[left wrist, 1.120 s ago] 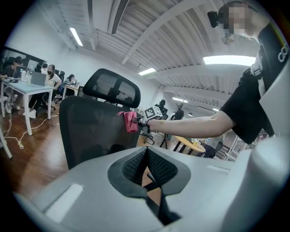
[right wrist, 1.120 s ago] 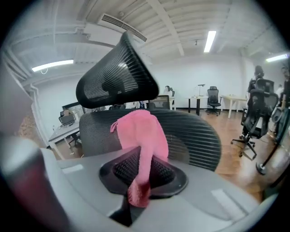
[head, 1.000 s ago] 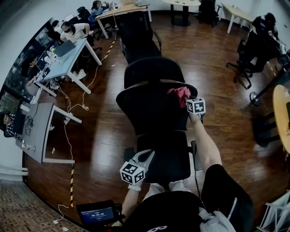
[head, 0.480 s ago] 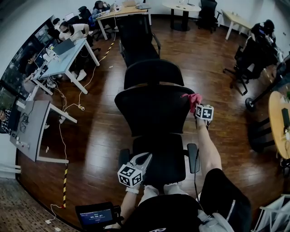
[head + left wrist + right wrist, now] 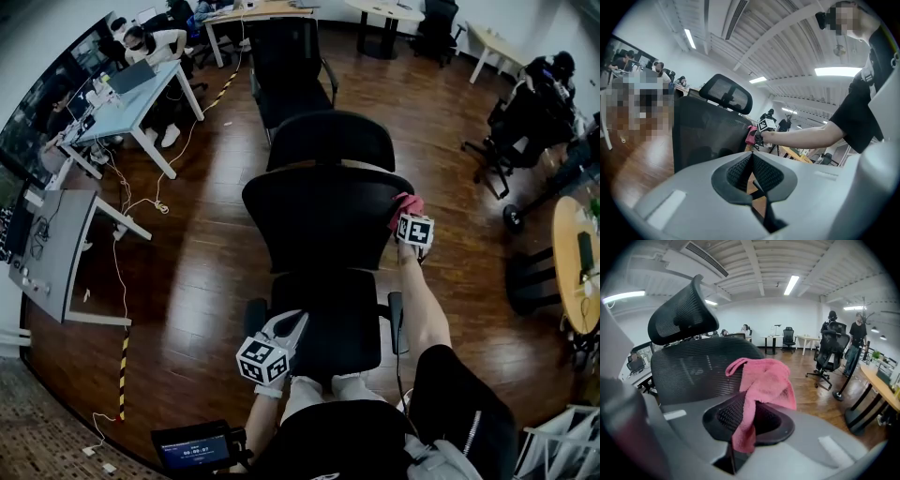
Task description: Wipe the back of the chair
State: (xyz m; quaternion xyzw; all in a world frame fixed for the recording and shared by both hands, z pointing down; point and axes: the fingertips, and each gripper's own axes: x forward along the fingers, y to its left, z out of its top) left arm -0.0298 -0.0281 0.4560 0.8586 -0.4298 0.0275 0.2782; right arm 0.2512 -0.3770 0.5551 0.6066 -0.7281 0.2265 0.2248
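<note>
The fingers [image 5: 723, 417] of the right gripper [image 5: 749, 404] are clamped on a pink cloth [image 5: 765, 379]. The cloth is pinched in a fold between them and bunched out above their tips. In the head view the right gripper [image 5: 407, 212] is held out on an extended forearm [image 5: 422, 305], and the pink cloth [image 5: 406, 204] is seen against the edge of the chair back [image 5: 323, 223] at its 2 o'clock corner. The fingers [image 5: 737, 171] of the left gripper [image 5: 751, 158] are pressed together with nothing between them. The left gripper [image 5: 289, 324] is kept low and close to the body, over the 7 o'clock corner of the seat [image 5: 333, 314], and is pointed toward 1 o'clock.

The mesh weave of the chair back [image 5: 693, 366] and the headrest [image 5: 680, 317] at 10 o'clock are shown closely only in the right gripper view, along with the ceiling strip lights [image 5: 792, 284]. In the left gripper view the chair back [image 5: 705, 133] is seen from the side, with the pink cloth [image 5: 751, 135] and the marker cube [image 5: 765, 125] at its far edge. The seat and the armrest [image 5: 395, 323] are shown only in the head view.

The chair is stood on a dark wooden floor [image 5: 211, 272]. A second black chair [image 5: 286, 66] is placed at 12 o'clock. A pale desk [image 5: 131, 108] with seated people [image 5: 155, 47] is found at 10 o'clock, a grey desk [image 5: 52, 253] at 9 o'clock, and a round wooden desk [image 5: 574, 272] at 3 o'clock. A white cable [image 5: 141, 202] is trailed across the floor.
</note>
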